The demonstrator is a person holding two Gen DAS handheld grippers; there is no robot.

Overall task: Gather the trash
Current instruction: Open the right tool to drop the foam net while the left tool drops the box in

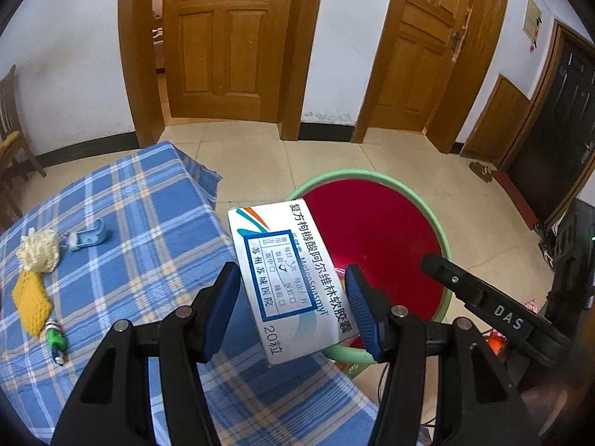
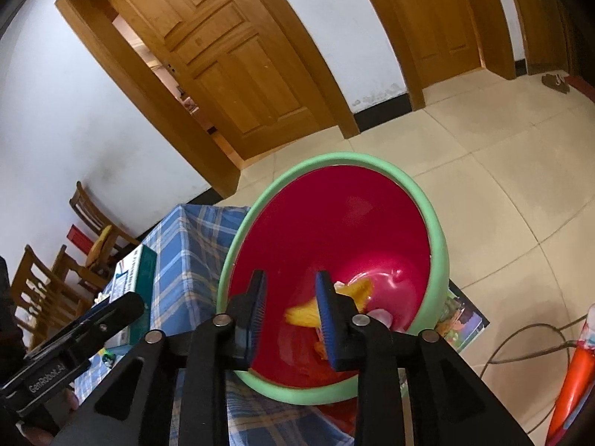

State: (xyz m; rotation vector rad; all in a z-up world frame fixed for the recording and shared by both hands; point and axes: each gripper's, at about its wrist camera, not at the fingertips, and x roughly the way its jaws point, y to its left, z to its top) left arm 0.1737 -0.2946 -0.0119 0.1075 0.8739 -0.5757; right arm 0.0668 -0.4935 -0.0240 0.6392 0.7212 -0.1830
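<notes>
Between the left gripper point(image 1: 293, 306) pads sits a white cardboard medicine box point(image 1: 288, 278) — long axis toward 12 o'clock, green-rimmed red bin point(image 1: 444, 239) at 1 o'clock; right gripper point(image 2: 290, 314) gapes empty.

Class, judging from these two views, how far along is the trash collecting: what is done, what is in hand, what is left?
Done: yellow and orange scraps already lie in the green-rimmed red bin. In hand: the left tongs hold a white cardboard medicine box near the bin's rim; the right tongs hang open over the bin. Left: a cream mesh ball, yellow knitted pad and other small items on the blue checked tablecloth.
</notes>
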